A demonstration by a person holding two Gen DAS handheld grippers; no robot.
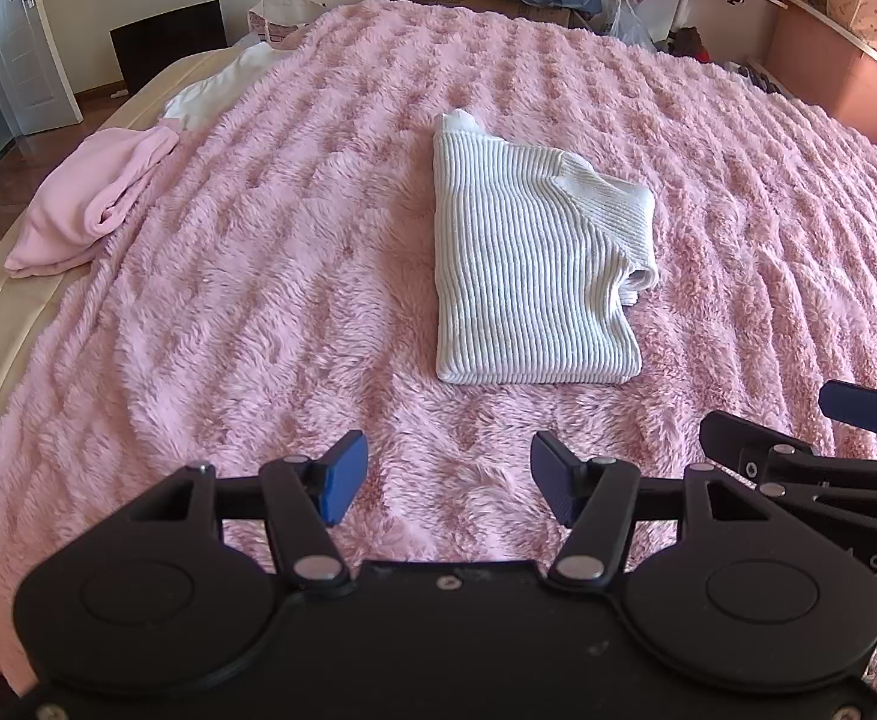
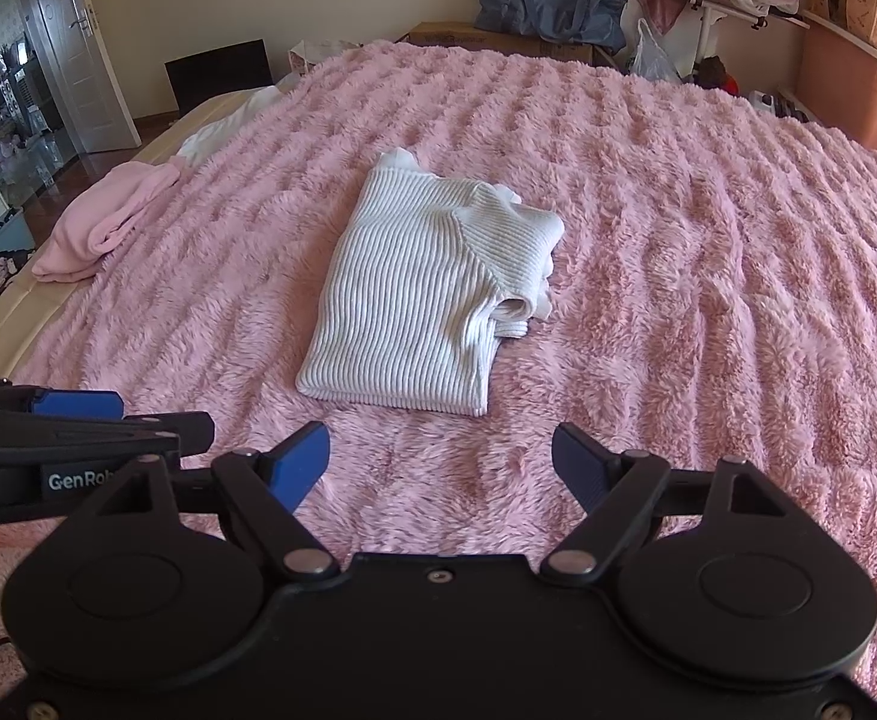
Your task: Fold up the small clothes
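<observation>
A white ribbed knit top (image 1: 522, 264) (image 2: 420, 294) lies folded into a rectangle in the middle of the fluffy pink blanket (image 1: 258, 276) (image 2: 708, 276), one sleeve laid across its right side. My left gripper (image 1: 447, 483) hovers short of its near edge, open, with only blanket between the blue pads. My right gripper (image 2: 441, 468) hangs beside it, also open and holding nothing, apart from the top. Each gripper shows at the edge of the other's view.
A crumpled pink garment (image 1: 90, 198) (image 2: 114, 216) and a white garment (image 1: 222, 84) (image 2: 222, 126) lie at the bed's left edge. Bags, a cardboard box (image 2: 498, 39) and a rack crowd the far wall. An open door (image 2: 78, 48) stands at the left.
</observation>
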